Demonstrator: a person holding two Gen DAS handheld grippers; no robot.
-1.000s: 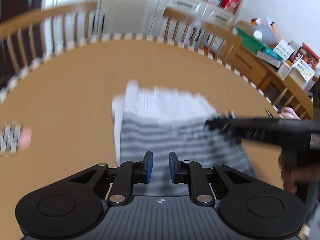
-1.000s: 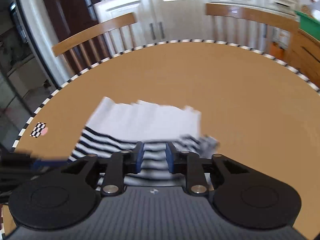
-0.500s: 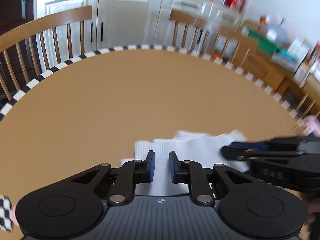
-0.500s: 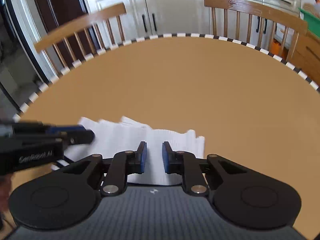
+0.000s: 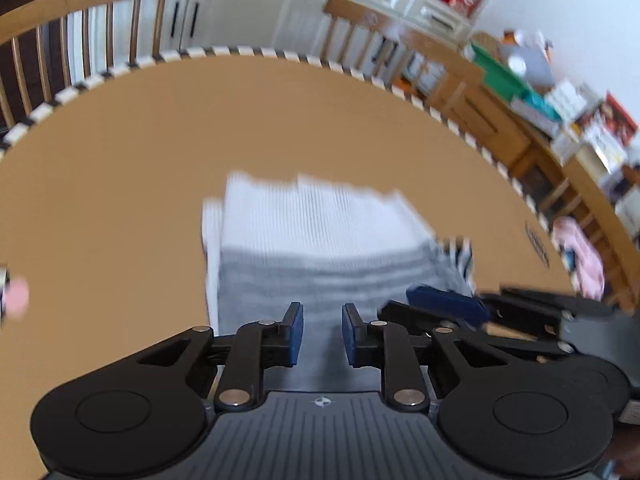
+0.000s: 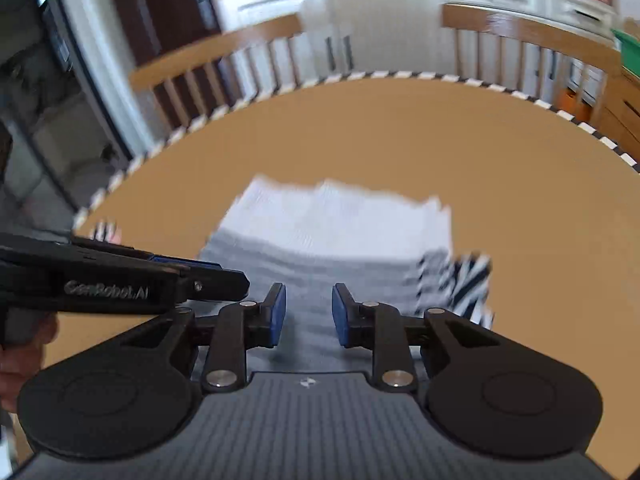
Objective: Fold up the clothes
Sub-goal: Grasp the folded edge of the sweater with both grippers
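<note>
A folded garment [image 5: 316, 236], white at the far part and black-and-white striped nearer, lies on the round brown table [image 5: 120, 152]; it also shows in the right wrist view [image 6: 340, 232]. My left gripper [image 5: 322, 332] is open a little and empty, hovering over the striped near end. My right gripper [image 6: 308, 312] is also open a little and empty over the same end. Each gripper shows in the other's view, the right one [image 5: 448, 304] and the left one [image 6: 224, 276], side by side. Both views are blurred.
The table has a black-and-white checked rim [image 6: 400, 76]. Wooden chairs [image 5: 92, 12] stand around it. White cupboards [image 6: 384, 8] are behind. A cluttered sideboard [image 5: 560, 112] and a pink cloth [image 5: 580, 256] are to the right.
Both grippers have pulled back from the garment's white far part toward its striped near end. The striped part shows again. Both stay slightly open and empty.
</note>
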